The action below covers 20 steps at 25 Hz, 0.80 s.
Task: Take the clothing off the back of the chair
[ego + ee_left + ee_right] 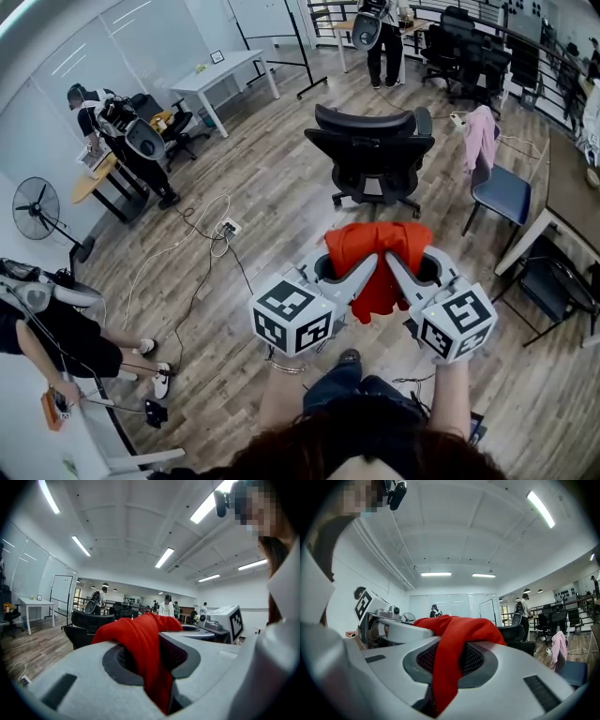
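Note:
A red garment (378,262) hangs in the air in front of me, held up between both grippers. My left gripper (370,265) is shut on its left part, and the red cloth (145,653) is pinched between the jaws. My right gripper (394,262) is shut on the right part, with the cloth (450,663) bunched in its jaws. The two grippers meet at their tips. A black office chair (372,155) stands a little beyond the garment with its back bare.
To the right stands a blue chair (502,192) with a pink garment (481,136) over its back, next to a brown table (567,192). A power strip (228,228) with cables lies on the wood floor at left. People stand at the left and far back.

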Each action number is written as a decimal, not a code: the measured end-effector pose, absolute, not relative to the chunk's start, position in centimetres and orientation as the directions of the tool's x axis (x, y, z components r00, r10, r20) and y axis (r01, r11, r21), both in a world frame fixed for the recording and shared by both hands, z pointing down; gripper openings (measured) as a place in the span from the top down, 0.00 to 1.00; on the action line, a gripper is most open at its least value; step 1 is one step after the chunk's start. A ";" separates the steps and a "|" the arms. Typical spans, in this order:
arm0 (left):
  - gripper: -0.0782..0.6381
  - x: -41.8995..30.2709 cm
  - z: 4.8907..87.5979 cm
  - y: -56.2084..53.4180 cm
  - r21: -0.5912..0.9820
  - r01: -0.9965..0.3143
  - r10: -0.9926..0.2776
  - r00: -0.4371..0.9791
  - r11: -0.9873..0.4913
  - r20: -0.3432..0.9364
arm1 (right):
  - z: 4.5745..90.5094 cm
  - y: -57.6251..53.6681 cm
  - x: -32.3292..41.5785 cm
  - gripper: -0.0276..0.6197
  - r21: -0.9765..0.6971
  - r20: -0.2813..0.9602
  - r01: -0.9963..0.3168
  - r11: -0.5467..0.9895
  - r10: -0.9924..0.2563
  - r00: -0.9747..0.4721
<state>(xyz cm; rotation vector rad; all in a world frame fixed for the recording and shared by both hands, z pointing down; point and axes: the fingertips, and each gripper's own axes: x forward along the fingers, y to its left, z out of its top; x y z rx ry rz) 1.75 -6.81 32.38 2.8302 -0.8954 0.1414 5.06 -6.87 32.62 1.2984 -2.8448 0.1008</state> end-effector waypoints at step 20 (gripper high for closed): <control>0.75 1.5 34.2 -11.7 0.188 -0.552 -0.524 0.833 -0.812 0.178 | 34.4 -11.6 4.8 0.85 -0.068 0.085 -0.770 0.635 -0.765 -0.639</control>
